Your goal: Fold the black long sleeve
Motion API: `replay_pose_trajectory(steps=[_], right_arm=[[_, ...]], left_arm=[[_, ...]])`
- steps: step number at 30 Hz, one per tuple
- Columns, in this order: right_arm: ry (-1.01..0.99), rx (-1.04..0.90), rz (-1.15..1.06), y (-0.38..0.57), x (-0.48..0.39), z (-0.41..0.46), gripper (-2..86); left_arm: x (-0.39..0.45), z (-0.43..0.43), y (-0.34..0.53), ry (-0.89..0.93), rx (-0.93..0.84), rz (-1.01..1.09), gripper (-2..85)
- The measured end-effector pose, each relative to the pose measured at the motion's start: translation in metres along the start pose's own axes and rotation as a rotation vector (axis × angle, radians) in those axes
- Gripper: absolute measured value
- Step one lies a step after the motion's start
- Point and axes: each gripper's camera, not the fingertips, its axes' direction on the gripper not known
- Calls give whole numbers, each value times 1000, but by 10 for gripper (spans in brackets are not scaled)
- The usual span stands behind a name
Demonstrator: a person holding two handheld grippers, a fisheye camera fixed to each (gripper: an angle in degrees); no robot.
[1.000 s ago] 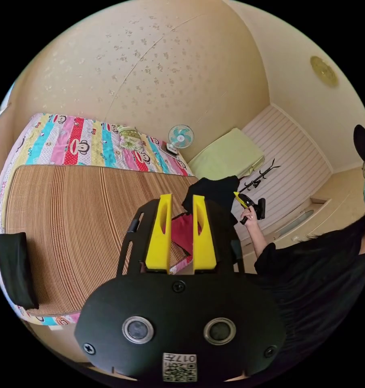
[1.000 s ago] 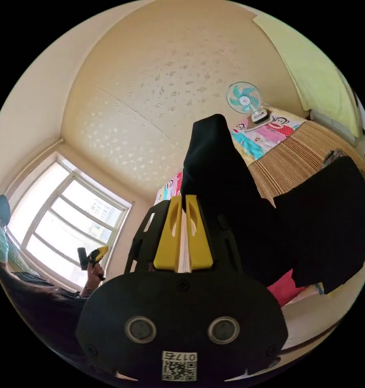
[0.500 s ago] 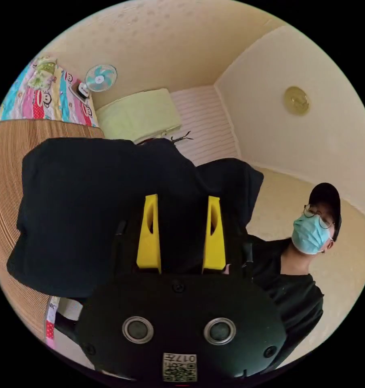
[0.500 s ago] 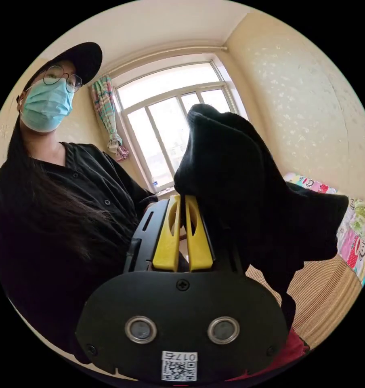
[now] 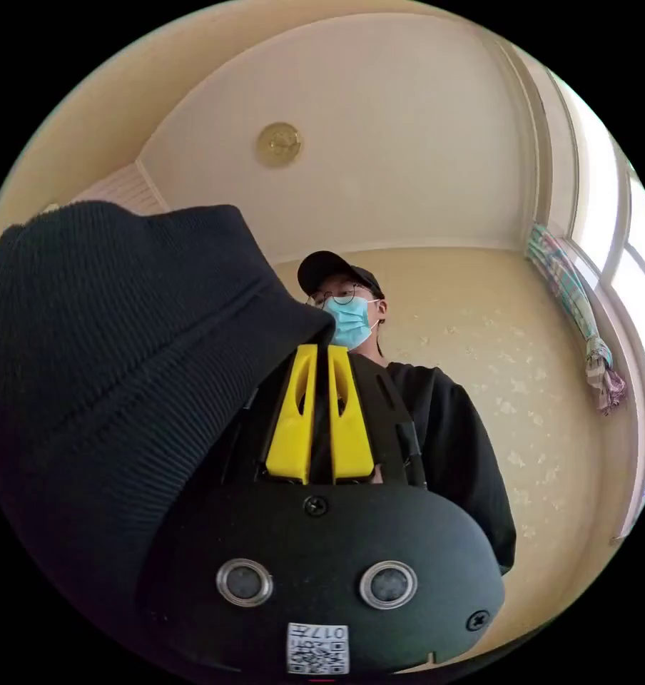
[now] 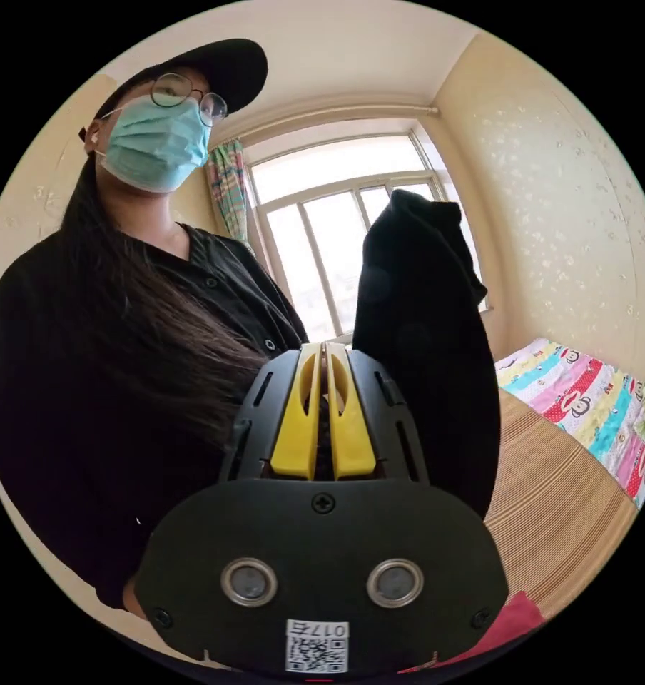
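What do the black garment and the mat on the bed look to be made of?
The black long sleeve looks like a soft ribbed knit with a matte finish: fine parallel ribs show up close. The mat seems to be woven bamboo or rattan, judging by its thin tan stripes, though I can't be sure.

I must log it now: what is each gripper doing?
Left gripper: shut on the black shirt.
Right gripper: shut on the black shirt.

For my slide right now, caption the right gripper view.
Right gripper shut on the black top, raised before a window, bed beside.
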Motion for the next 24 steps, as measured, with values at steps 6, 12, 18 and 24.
replay_pose_trajectory(steps=[6,12,18,24], right_arm=[[206,217,60,-1,16,-63,37],[226,103,78,-37,45,-2,174],[191,35,-133,-59,29,44,74],[540,40,13,-75,29,34,39]], left_arm=[[48,38,-19,206,-185,297,26],[-1,79,1,299,-185,113,25],[-37,122,40,98,-303,-149,32],[-9,97,58,-425,-202,-411,76]])
